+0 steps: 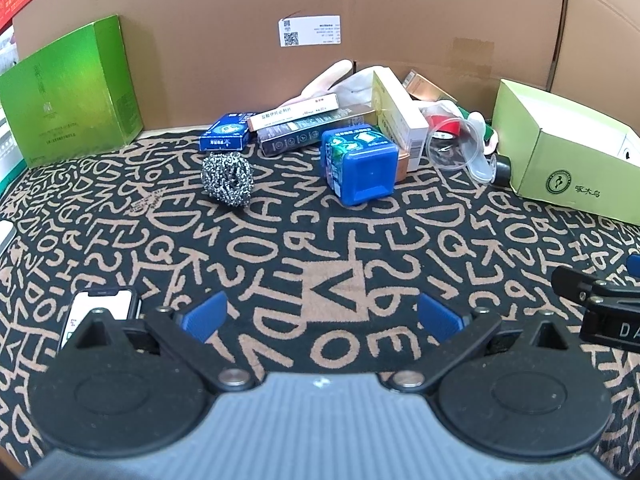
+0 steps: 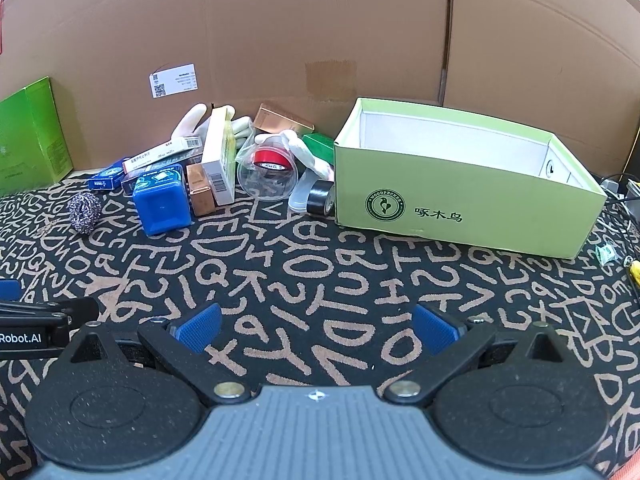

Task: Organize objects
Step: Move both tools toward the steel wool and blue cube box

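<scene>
holding both tools spread and empty, left tool (image 1: 320, 316) and right tool (image 2: 316, 328), you face a leaning pile (image 2: 216, 168). item at risk: white carton (image 2: 219, 156) propped on edge; pulling the blue cube (image 2: 162, 204) could topple it.

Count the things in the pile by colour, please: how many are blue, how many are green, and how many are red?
Blue: 2, the blue cube container and the small blue flat box.
Green: 1, the small dark green box behind the pile.
Red: 1, the red tape roll inside the clear cup.
Total: 4.
</scene>
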